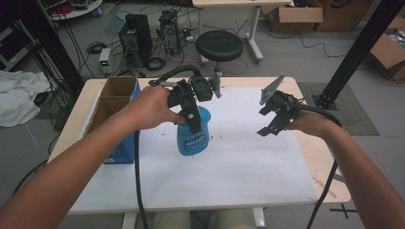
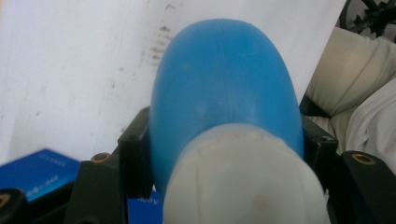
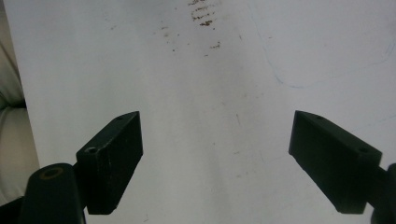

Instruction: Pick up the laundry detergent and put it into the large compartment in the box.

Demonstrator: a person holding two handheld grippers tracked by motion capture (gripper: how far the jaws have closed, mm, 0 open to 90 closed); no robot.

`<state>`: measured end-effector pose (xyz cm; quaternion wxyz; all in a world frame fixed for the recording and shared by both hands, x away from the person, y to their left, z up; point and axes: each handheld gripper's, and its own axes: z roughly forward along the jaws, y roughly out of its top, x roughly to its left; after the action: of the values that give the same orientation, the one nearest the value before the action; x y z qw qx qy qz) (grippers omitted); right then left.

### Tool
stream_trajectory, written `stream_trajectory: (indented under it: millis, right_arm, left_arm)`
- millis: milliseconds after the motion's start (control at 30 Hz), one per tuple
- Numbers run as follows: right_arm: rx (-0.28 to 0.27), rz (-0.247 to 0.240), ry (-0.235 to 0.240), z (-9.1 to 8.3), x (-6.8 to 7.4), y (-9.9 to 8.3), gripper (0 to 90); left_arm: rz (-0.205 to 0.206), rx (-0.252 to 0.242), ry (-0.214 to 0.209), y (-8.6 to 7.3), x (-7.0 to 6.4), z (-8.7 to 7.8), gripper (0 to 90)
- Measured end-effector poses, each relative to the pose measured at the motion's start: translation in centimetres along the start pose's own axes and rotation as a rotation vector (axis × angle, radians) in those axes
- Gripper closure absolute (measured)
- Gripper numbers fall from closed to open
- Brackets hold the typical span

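From the high view, your left gripper (image 1: 193,117) is clamped on the blue bottle (image 1: 193,136), which stands upright on the white sheet (image 1: 239,162) covering the table (image 1: 310,157), a bit left of center. The jaws come down from above and grip the bottle up near its top, with the label facing the near edge. Just left of the bottle there's a blue cardboard box (image 1: 117,119) with 2 open compartments, sitting at the table's left edge. Your right gripper (image 1: 270,124) hovers over the right part of the sheet, well apart from the bottle, jaws spread and holding nothing.

In the left gripper view, you're looking down along the blue bottle (image 2: 224,93), with its whitish cap (image 2: 245,182) nearest the camera. Both black jaws press against the bottle's sides right by the cap. A corner of the blue box (image 2: 39,170) peeks in at the lower left.

In the right gripper view, your right gripper (image 3: 215,158) has its 2 jaws wide apart over the white sheet (image 3: 210,70), which has some brownish specks (image 3: 203,16) at the far end.
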<state>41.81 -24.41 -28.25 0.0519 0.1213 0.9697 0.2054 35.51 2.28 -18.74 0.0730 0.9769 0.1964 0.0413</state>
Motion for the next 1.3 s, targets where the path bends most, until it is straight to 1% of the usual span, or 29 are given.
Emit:
stream_trajectory:
  millis: [33, 67, 100, 133, 167, 200, 233, 267, 300, 333, 400, 500, 533, 567, 600, 633, 700, 733, 767, 800, 833, 967, 1033, 1067, 1100, 1200, 1233, 1267, 1300]
  right_arm:
    - [0.0, 0.0, 0.0, 0.0, 0.0, 0.0, 17.2]
    - [0.003, -0.004, 0.001, 0.0, 0.0, 0.1, 17.2]
    - [0.003, -0.004, 0.001, 0.0, 0.0, 0.1, 17.2]
    - [-0.001, -0.006, 0.003, 0.1, 0.1, 0.1, 17.2]
    - [-0.001, -0.006, 0.003, 0.1, 0.1, 0.1, 17.2]
    - [-0.001, -0.009, 0.004, 0.1, 0.1, 0.2, 17.2]
    - [-0.001, -0.009, 0.004, 0.1, 0.1, 0.2, 17.2]
    - [0.001, -0.012, 0.004, 0.1, 0.2, 0.2, 17.3]
    - [0.001, -0.012, 0.004, 0.1, 0.2, 0.2, 17.3]
    - [0.002, -0.015, 0.003, 0.1, 0.2, 0.3, 17.2]
    - [0.0, -0.016, 0.002, 0.1, 0.2, 0.3, 17.2]
    - [-0.002, -0.022, 0.002, 0.2, 0.2, 0.4, 17.2]
    - [-0.004, -0.022, 0.003, 0.2, 0.1, 0.4, 17.2]
    - [-0.004, -0.022, 0.003, 0.2, 0.1, 0.4, 17.2]
    - [-0.004, -0.024, 0.002, 0.2, 0.1, 0.5, 17.1]
    - [-0.004, -0.024, 0.002, 0.2, 0.1, 0.5, 17.1]
    - [-0.01, -0.027, 0.002, 0.2, 0.1, 0.5, 17.1]
    - [-0.008, -0.032, 0.002, 0.3, 0.2, 0.5, 17.1]
    - [-0.008, -0.032, 0.002, 0.3, 0.2, 0.5, 17.1]
    - [-0.008, -0.037, 0.003, 0.3, 0.1, 0.6, 17.1]
    - [-0.008, -0.037, 0.003, 0.3, 0.1, 0.6, 17.1]
    - [-0.013, -0.039, 0.0, 0.4, 0.0, 0.6, 17.1]
    - [-0.014, -0.044, 0.0, 0.5, -0.1, 0.7, 17.1]
    - [-0.018, -0.046, -0.001, 0.5, -0.1, 0.7, 17.1]
    - [-0.018, -0.046, -0.001, 0.5, -0.1, 0.7, 17.1]
    - [-0.022, -0.055, -0.002, 0.5, -0.1, 0.8, 17.1]
    - [-0.02, -0.052, -0.002, 0.4, -0.1, 0.8, 17.1]
    - [-0.02, -0.053, -0.005, 0.4, -0.2, 0.7, 17.1]
    - [-0.02, -0.053, -0.005, 0.4, -0.2, 0.7, 17.1]
  left_arm:
    - [-0.016, 0.003, 0.003, 0.0, 0.1, -0.4, 37.8]
    - [-0.054, -0.003, 0.004, -0.1, 0.3, -1.0, 37.8]
    - [-0.054, -0.003, 0.004, -0.1, 0.3, -1.0, 37.8]
    - [-0.098, -0.008, 0.015, -0.1, 0.6, -1.8, 37.8]
    - [-0.098, -0.008, 0.015, -0.1, 0.6, -1.8, 37.8]
    - [-0.111, -0.007, 0.026, -0.2, 0.7, -2.2, 37.8]
    - [-0.125, -0.008, 0.036, -0.2, 0.8, -2.5, 37.8]
    - [-0.151, -0.018, 0.047, -0.3, 1.2, -3.2, 37.8]
    - [-0.151, -0.018, 0.047, -0.3, 1.2, -3.2, 37.8]
    - [-0.17, -0.026, 0.05, -0.5, 1.4, -3.6, 37.8]
    - [-0.196, -0.024, 0.055, -0.7, 1.8, -4.2, 37.8]
    - [-0.251, -0.021, 0.058, -1.0, 2.5, -5.0, 37.8]
    - [-0.318, -0.024, 0.061, -1.3, 3.2, -5.7, 37.8]
    - [-0.318, -0.024, 0.061, -1.3, 3.2, -5.7, 37.8]
    - [-0.386, -0.033, 0.072, -1.8, 3.9, -6.4, 37.8]
    - [-0.386, -0.033, 0.072, -1.8, 3.9, -6.4, 37.8]
    - [-0.442, -0.041, 0.091, -2.2, 4.5, -7.1, 37.8]
    - [-0.49, -0.045, 0.112, -2.8, 5.1, -7.8, 37.8]
    - [-0.49, -0.045, 0.112, -2.8, 5.1, -7.8, 37.8]
    - [-0.54, -0.047, 0.125, -3.3, 5.6, -8.3, 37.8]
    - [-0.54, -0.047, 0.125, -3.3, 5.6, -8.3, 37.8]
    - [-0.613, -0.031, 0.14, -4.1, 6.5, -9.0, 37.8]
    - [-0.659, -0.034, 0.135, -4.6, 6.9, -9.3, 37.8]
    - [-0.689, -0.035, 0.134, -5.1, 7.2, -9.6, 37.8]
    - [-0.689, -0.035, 0.134, -5.1, 7.2, -9.6, 37.8]
    - [-0.754, -0.046, 0.147, -6.1, 7.9, -10.0, 37.8]
    - [-0.768, -0.045, 0.152, -6.3, 8.0, -10.0, 37.8]
    - [-0.798, -0.037, 0.162, -6.8, 8.3, -10.2, 37.8]
    - [-0.798, -0.037, 0.162, -6.8, 8.3, -10.2, 37.8]
